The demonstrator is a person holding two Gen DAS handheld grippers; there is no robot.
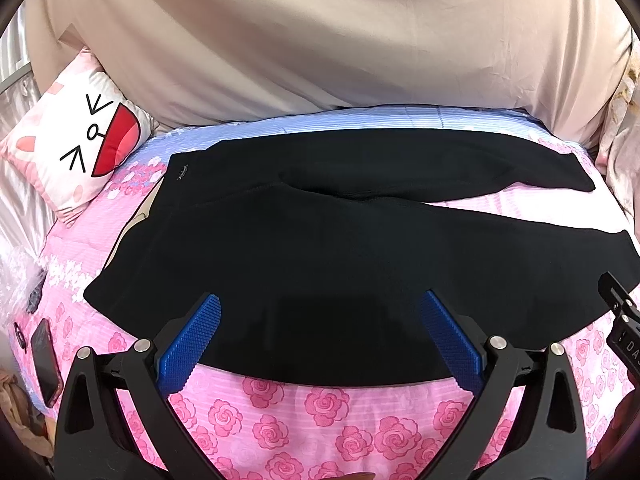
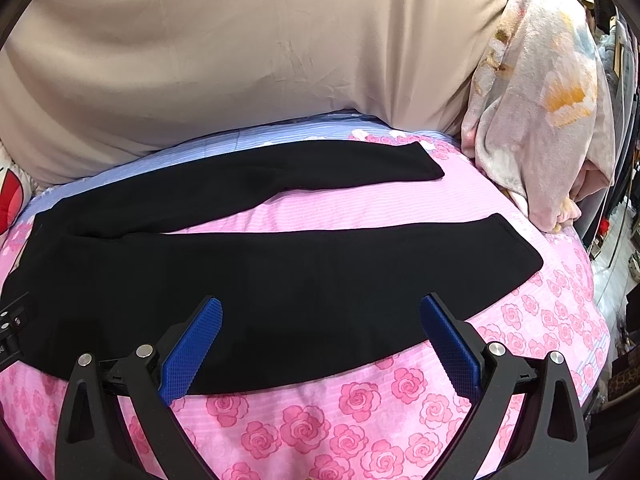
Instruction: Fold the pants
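Note:
Black pants [image 1: 320, 240] lie spread flat on a pink rose-print bedspread [image 1: 320, 412], waistband at the left, both legs running to the right. The far leg [image 2: 280, 172] and near leg [image 2: 320, 272] are apart, with pink cover showing between them. My left gripper [image 1: 320, 304] hovers open over the near edge of the seat and thigh, blue pads wide, nothing between them. My right gripper [image 2: 320, 308] is open too, above the near leg's front edge. Each gripper's black body shows at the other view's side edge.
A beige sheet [image 1: 340, 40] hangs behind the bed. A cartoon-face pillow [image 1: 76, 148] sits at the far left, a phone [image 1: 46, 360] at the left edge of the bed. A floral blanket [image 2: 540, 112] is piled at the right. The bedspread [image 2: 360, 420] continues in front.

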